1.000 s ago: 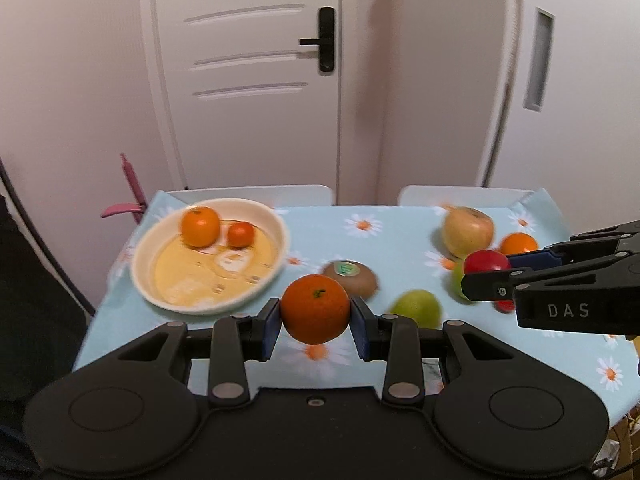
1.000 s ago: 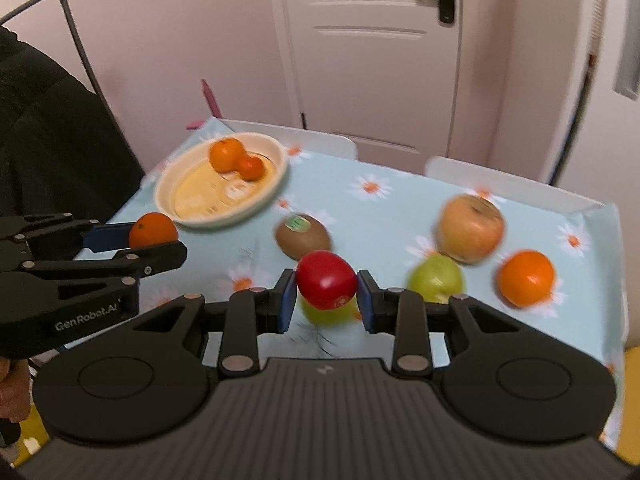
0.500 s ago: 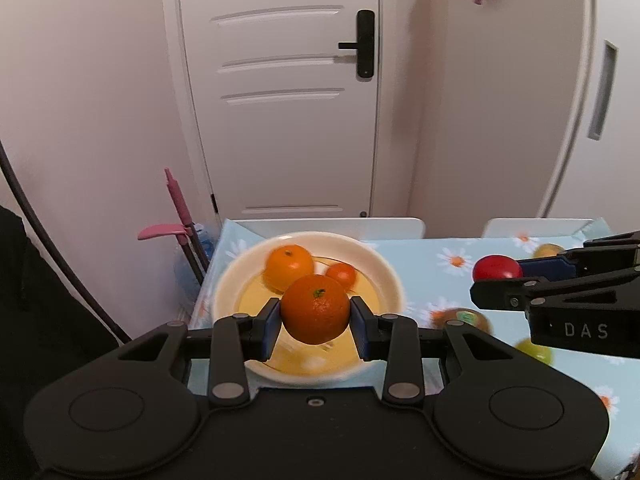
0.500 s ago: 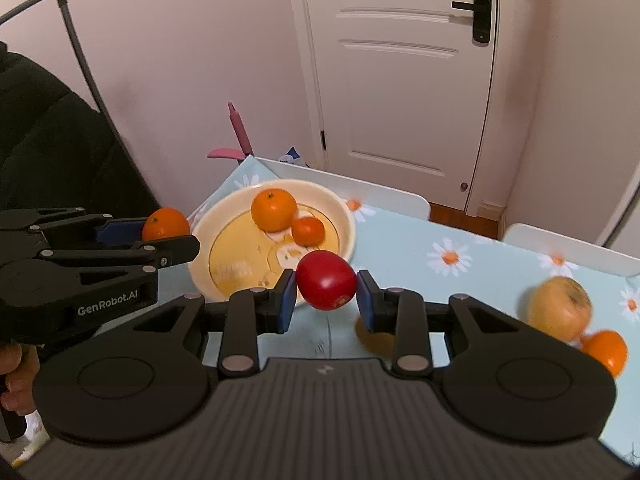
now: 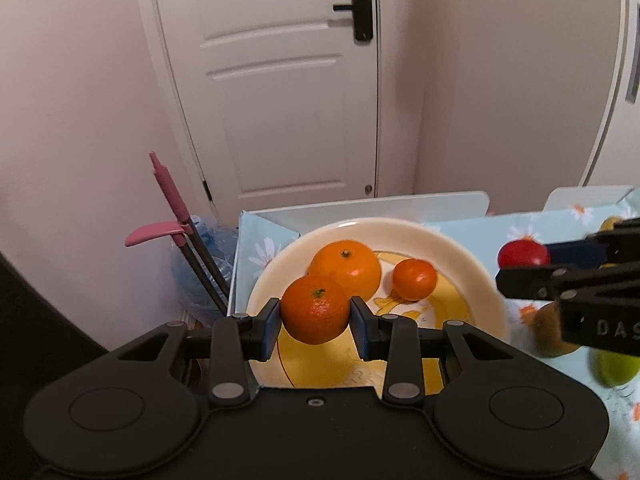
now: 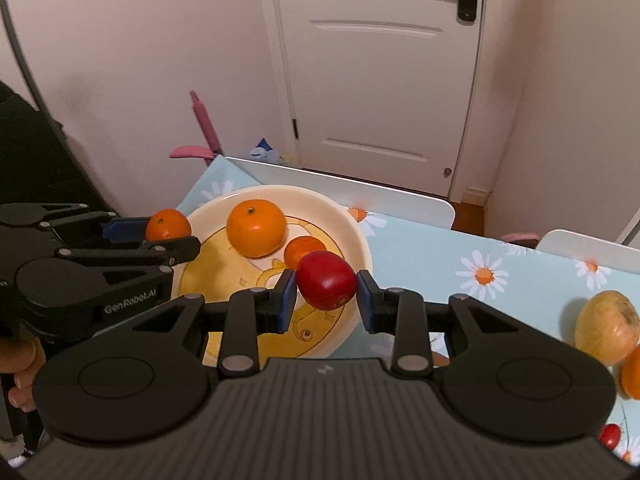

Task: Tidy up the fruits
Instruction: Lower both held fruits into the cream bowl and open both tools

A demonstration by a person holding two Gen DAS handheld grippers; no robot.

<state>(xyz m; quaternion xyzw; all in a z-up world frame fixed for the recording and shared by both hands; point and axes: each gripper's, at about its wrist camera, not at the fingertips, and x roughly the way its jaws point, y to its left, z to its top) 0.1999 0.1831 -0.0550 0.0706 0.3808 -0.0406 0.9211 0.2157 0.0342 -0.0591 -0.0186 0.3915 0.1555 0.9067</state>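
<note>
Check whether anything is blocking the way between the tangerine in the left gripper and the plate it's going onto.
Nothing visible blocks it. The left gripper holds the tangerine over the plate's near left part, bare yellow below. An orange and a smaller one lie farther back.

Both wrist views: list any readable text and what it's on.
"DAS", cut off at the frame edge: side of the right gripper, seen in the left wrist view.
"GenRobot.AI": side of the left gripper, seen in the right wrist view.
Small logo on the right gripper's ribbed body: a mark, not text.
Print on the plate: drawings only, no readable words.
</note>
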